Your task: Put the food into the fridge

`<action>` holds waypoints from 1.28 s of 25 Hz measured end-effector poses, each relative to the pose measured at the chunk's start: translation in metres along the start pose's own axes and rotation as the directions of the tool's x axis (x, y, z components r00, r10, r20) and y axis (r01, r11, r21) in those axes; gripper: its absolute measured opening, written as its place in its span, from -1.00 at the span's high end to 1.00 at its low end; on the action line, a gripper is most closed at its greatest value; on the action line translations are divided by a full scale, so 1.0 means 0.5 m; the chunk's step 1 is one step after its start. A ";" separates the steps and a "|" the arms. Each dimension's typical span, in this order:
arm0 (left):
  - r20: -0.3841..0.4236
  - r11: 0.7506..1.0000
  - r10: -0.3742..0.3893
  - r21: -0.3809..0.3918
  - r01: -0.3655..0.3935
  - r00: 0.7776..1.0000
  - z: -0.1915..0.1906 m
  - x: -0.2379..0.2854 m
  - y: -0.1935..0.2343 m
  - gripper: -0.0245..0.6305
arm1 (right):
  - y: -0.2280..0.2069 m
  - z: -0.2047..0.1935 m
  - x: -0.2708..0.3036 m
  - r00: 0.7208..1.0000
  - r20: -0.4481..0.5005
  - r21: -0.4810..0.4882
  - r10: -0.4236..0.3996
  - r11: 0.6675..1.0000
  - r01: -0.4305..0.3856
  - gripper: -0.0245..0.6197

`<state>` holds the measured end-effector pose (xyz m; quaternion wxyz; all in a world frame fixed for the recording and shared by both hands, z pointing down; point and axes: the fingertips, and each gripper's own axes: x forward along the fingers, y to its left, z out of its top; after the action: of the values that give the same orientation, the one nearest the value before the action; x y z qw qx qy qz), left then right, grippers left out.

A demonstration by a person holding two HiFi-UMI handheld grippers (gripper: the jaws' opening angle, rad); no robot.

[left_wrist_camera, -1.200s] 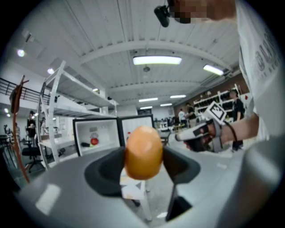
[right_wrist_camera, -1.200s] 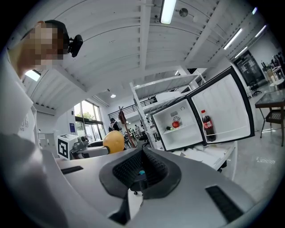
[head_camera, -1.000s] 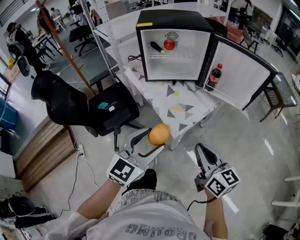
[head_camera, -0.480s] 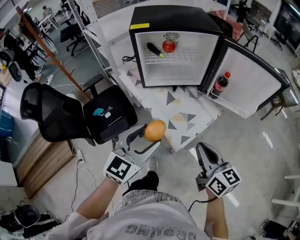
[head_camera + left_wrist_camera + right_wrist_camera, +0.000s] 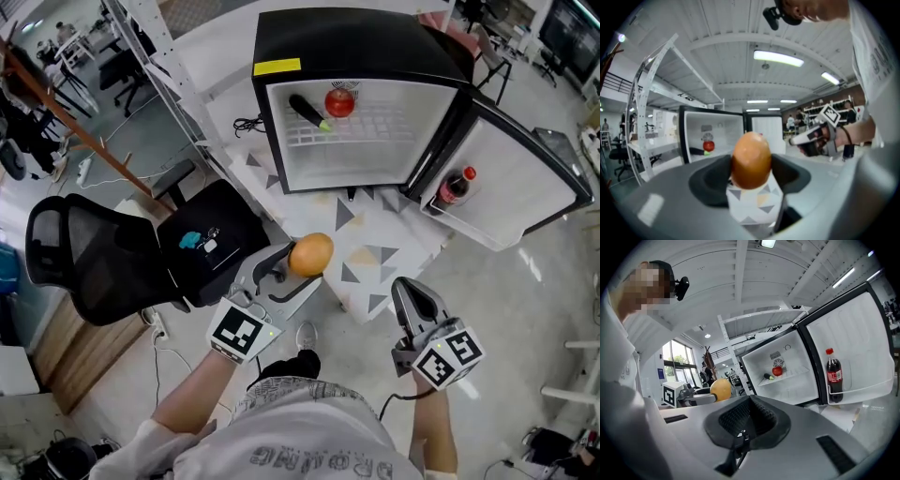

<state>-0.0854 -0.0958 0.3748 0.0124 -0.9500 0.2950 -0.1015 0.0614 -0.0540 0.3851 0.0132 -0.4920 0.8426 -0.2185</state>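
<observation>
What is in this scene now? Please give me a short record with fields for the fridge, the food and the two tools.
fridge: black outside, white inside, standing on a table with a triangle pattern
door: open, with a cola bottle upright in its rack
shelf inside: a tomato and a dark long vegetable with a green end
left tool: shut on an orange, outside the fridge
right tool: shut, empty
nearby: black office chair to the left
</observation>
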 end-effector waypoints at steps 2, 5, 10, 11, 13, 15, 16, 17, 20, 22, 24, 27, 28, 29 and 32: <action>-0.007 1.000 -0.014 0.004 0.014 1.000 -0.004 0.011 0.027 0.08 | -0.004 0.009 0.027 1.000 0.000 0.000 -0.008 1.000 0.008 0.92; -0.007 1.000 -0.027 0.006 0.027 1.000 -0.006 0.025 0.063 0.08 | -0.008 0.017 0.061 1.000 -0.003 0.001 -0.018 1.000 0.018 0.92; 0.000 0.998 -0.056 0.009 0.056 0.998 -0.009 0.043 0.096 0.08 | -0.013 0.023 0.096 0.999 -0.004 0.000 -0.037 0.999 0.037 0.92; 0.002 0.998 -0.061 0.011 0.061 0.998 -0.010 0.045 0.100 0.08 | -0.013 0.024 0.101 0.999 -0.004 0.000 -0.041 0.999 0.041 0.92; 0.002 0.997 -0.070 0.018 0.070 0.998 -0.012 0.050 0.108 0.08 | -0.014 0.023 0.111 0.999 -0.006 0.005 -0.045 0.999 0.045 0.92; 0.004 0.997 -0.077 0.022 0.077 0.997 -0.012 0.056 0.115 0.08 | -0.015 0.023 0.119 0.999 -0.010 0.005 -0.049 0.999 0.050 0.92; 0.007 0.997 -0.079 0.023 0.079 0.997 -0.011 0.060 0.118 0.08 | -0.016 0.024 0.121 0.999 -0.011 0.003 -0.052 0.999 0.052 0.92; 0.010 0.996 -0.081 0.023 0.081 0.997 -0.009 0.064 0.121 0.08 | -0.017 0.026 0.123 0.998 -0.011 0.001 -0.055 0.998 0.055 0.92; 0.014 0.996 -0.083 0.026 0.083 0.996 -0.006 0.074 0.130 0.08 | -0.020 0.031 0.128 0.998 -0.007 -0.002 -0.058 0.998 0.058 0.92; 0.014 0.996 -0.084 0.031 0.084 0.996 -0.005 0.080 0.133 0.08 | -0.024 0.034 0.130 0.998 -0.004 -0.002 -0.058 0.998 0.058 0.92; 0.014 0.996 -0.084 0.035 0.084 0.996 -0.003 0.088 0.136 0.08 | -0.030 0.037 0.133 0.998 -0.002 -0.001 -0.058 0.998 0.058 0.92; 0.009 0.996 -0.081 0.041 0.080 0.997 0.000 0.104 0.140 0.08 | -0.043 0.042 0.139 0.999 0.001 0.000 -0.053 0.999 0.053 0.92; 0.007 0.996 -0.078 0.042 0.078 0.997 0.002 0.110 0.142 0.08 | -0.048 0.044 0.141 0.999 0.002 0.001 -0.050 0.999 0.050 0.92; 0.005 0.996 -0.075 0.044 0.074 0.997 0.003 0.117 0.145 0.08 | -0.054 0.047 0.144 0.999 0.003 0.002 -0.047 0.999 0.047 0.92; -0.003 0.997 -0.064 0.053 0.064 0.998 0.010 0.141 0.153 0.08 | -0.073 0.059 0.155 0.999 0.007 0.004 -0.035 0.999 0.035 0.92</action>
<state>-0.0701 -0.1987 0.3766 0.0341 -0.9583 0.2616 -0.1100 0.0586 -0.1447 0.3875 0.0132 -0.5073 0.8335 -0.2185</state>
